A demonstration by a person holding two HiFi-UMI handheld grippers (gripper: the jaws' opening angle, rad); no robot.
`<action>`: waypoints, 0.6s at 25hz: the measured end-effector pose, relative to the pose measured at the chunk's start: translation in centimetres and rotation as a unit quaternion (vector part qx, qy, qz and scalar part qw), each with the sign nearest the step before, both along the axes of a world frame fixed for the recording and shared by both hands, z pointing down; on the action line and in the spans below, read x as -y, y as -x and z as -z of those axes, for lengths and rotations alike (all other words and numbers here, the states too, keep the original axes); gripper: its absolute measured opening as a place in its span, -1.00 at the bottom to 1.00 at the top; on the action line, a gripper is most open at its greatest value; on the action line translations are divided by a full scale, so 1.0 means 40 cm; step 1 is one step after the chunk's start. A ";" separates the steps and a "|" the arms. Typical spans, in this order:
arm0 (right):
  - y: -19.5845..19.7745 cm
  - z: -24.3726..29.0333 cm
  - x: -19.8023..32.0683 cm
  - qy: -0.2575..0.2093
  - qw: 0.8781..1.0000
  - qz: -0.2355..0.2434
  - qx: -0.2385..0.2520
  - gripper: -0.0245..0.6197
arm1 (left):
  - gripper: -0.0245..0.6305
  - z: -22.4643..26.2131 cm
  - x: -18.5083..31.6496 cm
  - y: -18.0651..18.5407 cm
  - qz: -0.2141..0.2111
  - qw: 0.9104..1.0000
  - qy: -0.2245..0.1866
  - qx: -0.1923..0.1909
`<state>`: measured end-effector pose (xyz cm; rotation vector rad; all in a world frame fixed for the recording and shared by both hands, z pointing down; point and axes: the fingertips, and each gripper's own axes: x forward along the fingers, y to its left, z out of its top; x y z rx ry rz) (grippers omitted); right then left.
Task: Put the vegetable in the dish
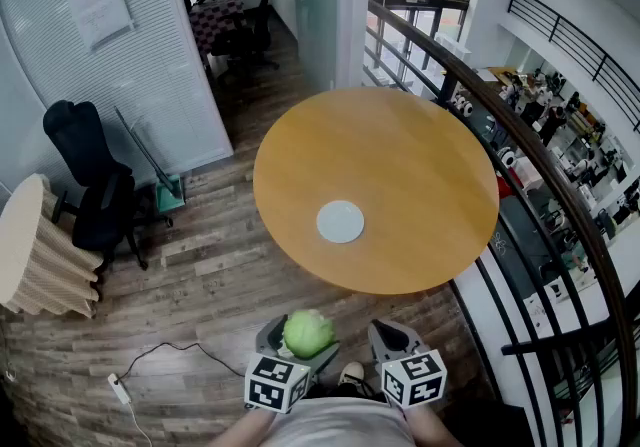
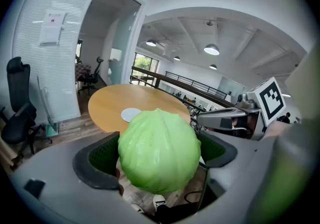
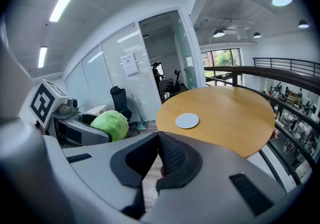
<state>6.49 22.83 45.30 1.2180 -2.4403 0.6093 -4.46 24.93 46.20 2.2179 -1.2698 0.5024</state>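
The left gripper (image 1: 298,343) held the cabbage (image 2: 159,150) between wide-spread jaws, well short of the dish (image 1: 340,221) on the table (image 1: 420,165), apparently for carrying over, while the right gripper (image 3: 156,155) hung closed and empty.

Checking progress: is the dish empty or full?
Empty: the dish is bare on the table, and the cabbage is in the left gripper.

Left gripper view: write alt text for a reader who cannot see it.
A green cabbage is gripped in the jaws of the left tool, filling the foreground. Beyond it stands a round wooden table bearing a pale dish.
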 end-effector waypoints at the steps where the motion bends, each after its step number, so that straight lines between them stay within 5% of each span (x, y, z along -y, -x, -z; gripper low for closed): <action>1: 0.005 0.001 -0.001 0.000 1.000 0.000 0.000 -0.85 | 0.56 0.001 -0.002 0.005 -0.001 1.000 0.000 0.000; 15: 0.055 -0.004 -0.010 -0.002 1.000 -0.025 -0.005 -0.85 | 0.56 0.003 -0.011 0.062 -0.025 1.000 -0.010 0.006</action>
